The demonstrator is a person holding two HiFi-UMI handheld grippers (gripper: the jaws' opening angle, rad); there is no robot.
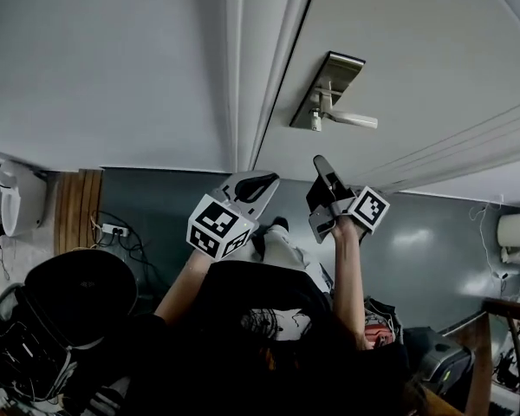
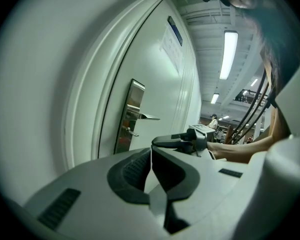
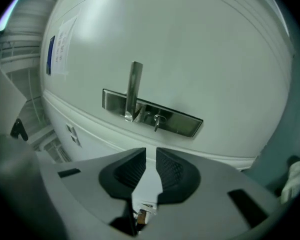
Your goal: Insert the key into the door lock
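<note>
Facing the door (image 3: 190,44), we keep left gripper (image 2: 151,150) fingers pressed together, right gripper (image 3: 150,153) fingers slightly spread, empty; a key (image 3: 156,120) sits in the lock (image 3: 182,124).

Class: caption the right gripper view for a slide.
Right claw, slightly open and empty, faces the key in the door lock.

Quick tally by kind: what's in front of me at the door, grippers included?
Grippers: 2, the left gripper shut and the right gripper slightly open, both empty
Door: 1
Lock plate: 1
Handle: 1
Key: 1, what looks like one already sticking out of the lock plate
Total: 6
</note>
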